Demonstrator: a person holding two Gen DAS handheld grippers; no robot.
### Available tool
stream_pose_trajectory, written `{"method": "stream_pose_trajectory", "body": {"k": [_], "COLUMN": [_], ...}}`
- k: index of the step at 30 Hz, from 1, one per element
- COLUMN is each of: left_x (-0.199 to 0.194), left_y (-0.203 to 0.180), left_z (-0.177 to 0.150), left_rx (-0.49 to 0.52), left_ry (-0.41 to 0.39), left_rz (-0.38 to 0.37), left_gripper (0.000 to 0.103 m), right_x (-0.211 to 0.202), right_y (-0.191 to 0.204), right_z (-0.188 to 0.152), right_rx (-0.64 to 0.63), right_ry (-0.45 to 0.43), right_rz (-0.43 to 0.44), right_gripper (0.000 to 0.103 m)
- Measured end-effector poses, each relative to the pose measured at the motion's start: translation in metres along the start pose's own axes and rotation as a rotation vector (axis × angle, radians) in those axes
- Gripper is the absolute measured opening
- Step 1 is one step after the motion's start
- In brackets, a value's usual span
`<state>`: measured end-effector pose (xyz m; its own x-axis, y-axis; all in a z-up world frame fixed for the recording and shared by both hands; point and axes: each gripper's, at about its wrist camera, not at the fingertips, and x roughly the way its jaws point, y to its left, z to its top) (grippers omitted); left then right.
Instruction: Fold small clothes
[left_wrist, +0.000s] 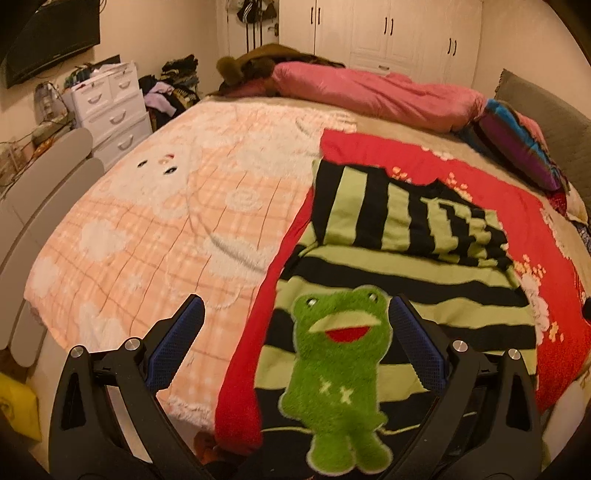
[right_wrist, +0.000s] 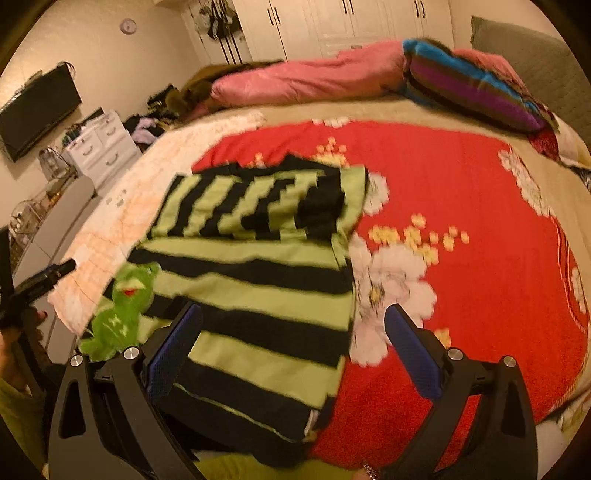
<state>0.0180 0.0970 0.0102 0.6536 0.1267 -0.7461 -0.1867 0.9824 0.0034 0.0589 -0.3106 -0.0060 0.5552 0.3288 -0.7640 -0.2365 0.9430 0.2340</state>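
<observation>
A small green-and-black striped knitted sweater (left_wrist: 399, 266) with a fuzzy green frog patch (left_wrist: 340, 369) is lying partly folded on the red flowered blanket (right_wrist: 461, 206), both tools, left (left_wrist: 297, 310) and right (right_wrist: 293, 317), hovering open above it, gripping nothing.

Sweater (left_wrist: 402, 236) lies on floral blanket (right_wrist: 480, 206) on bed's near right half; checked blanket (left_wrist: 155, 221) to its left. Rolled quilt (left_wrist: 369, 92) behind; pillow (left_wrist: 517, 147) far right; drawers (left_wrist: 110, 110) left of bed.

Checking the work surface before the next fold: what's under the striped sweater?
The striped sweater lies on a red floral blanket, which shows around its right and far edges. What the blanket's covered part looks like, or anything beneath it, is hidden.
</observation>
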Motion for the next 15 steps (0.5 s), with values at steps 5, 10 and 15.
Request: {"method": "stream_pose_trajectory", "body": {"k": [5,10,15], "left_x": [0.008,0.017,0.024], "left_y": [0.010,0.019,0.022], "left_z": [-0.010,-0.022,-0.032], "left_rx": [-0.009,0.010,0.010], "left_ry": [0.046,0.087,0.122], "left_rz": [0.010,0.035,0.034], "left_gripper": [0.094,0.094,0.094], "right_x": [0.013,0.025,0.035], "right_y": [-0.005,-0.003,0.003], "right_z": [-0.025,-0.040,-0.055], "right_rx": [0.023,0.017,-0.002], "right_ry": [0.078,0.156,0.219], "right_rz": [0.000,0.014,0.026], "right_gripper": [0.098,0.098,0.098]}}
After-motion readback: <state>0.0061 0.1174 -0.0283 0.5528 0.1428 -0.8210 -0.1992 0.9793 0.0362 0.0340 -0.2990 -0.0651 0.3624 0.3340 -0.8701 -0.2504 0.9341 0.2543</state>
